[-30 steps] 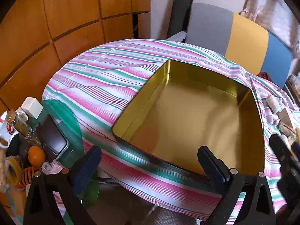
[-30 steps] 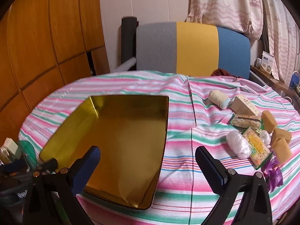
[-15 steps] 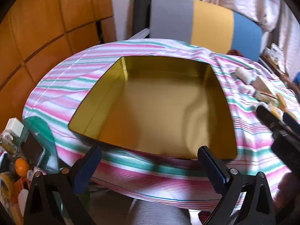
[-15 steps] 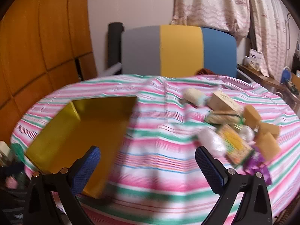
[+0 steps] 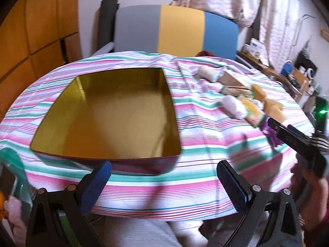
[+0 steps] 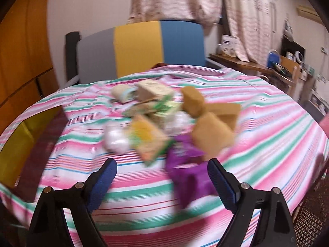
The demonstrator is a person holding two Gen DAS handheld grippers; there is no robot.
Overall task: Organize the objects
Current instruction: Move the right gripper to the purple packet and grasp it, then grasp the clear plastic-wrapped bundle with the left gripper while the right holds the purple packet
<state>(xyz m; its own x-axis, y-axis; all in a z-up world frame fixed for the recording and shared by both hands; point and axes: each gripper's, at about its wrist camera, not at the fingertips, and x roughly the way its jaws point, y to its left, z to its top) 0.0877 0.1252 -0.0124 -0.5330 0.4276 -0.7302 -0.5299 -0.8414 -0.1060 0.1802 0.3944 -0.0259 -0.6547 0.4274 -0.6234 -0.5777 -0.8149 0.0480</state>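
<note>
Swinging right since 0.5 s ago, right gripper (image 6: 162, 180) now over purple packet (image 6: 188, 173), jaws wide, holding nothing. Snack pile (image 6: 164, 113) at 12 o'clock, blurred. Gold tin (image 5: 109, 119) slid toward 9 o'clock. Left gripper (image 5: 164, 182) spread, holding nothing.

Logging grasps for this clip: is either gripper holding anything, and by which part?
Nothing is held. The left gripper and right gripper are both open and empty.
</note>
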